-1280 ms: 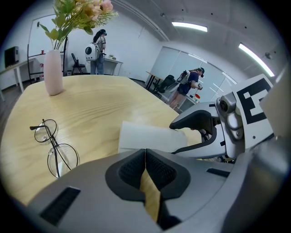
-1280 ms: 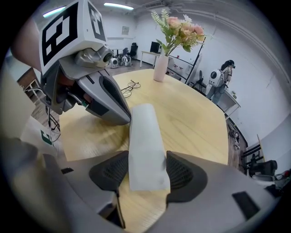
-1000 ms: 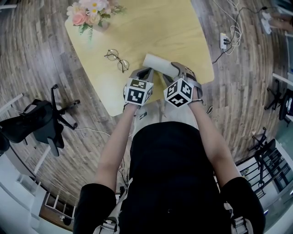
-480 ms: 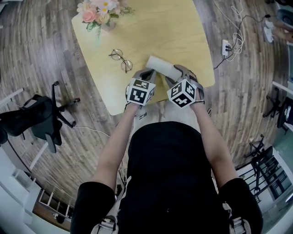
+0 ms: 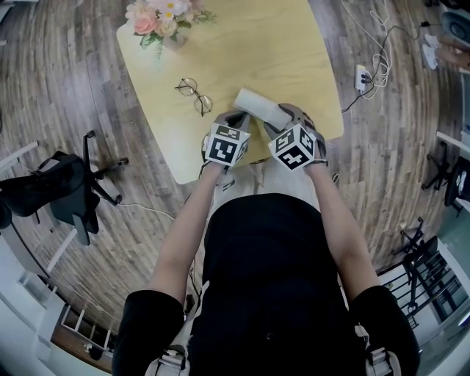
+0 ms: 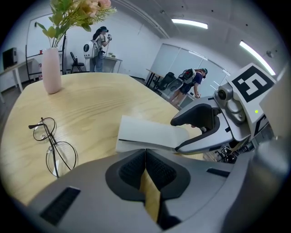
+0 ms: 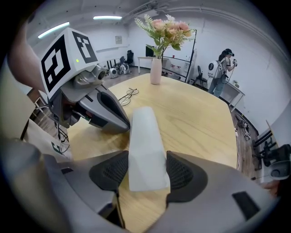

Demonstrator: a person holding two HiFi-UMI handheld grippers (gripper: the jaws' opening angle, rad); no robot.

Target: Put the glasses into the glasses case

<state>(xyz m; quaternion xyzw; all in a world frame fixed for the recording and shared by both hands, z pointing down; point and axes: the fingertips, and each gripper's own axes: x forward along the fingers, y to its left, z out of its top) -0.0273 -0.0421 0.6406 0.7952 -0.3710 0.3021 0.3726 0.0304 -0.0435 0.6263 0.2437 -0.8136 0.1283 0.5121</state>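
Observation:
Thin round wire-framed glasses lie open on the pale wooden table, left of a white glasses case that looks closed. My right gripper is at the case's near right end; in the right gripper view its pads press both sides of the case. My left gripper sits at the case's near left side, jaws shut on nothing. In the left gripper view the glasses lie to the left and the case straight ahead, with the right gripper's finger over its right end.
A pink vase of flowers stands at the table's far left corner. A black office chair is on the floor to the left. A power strip with cables lies right of the table. People stand in the background.
The head view has shifted slightly. Both grippers stay at the case's near end, and the glasses have not moved.

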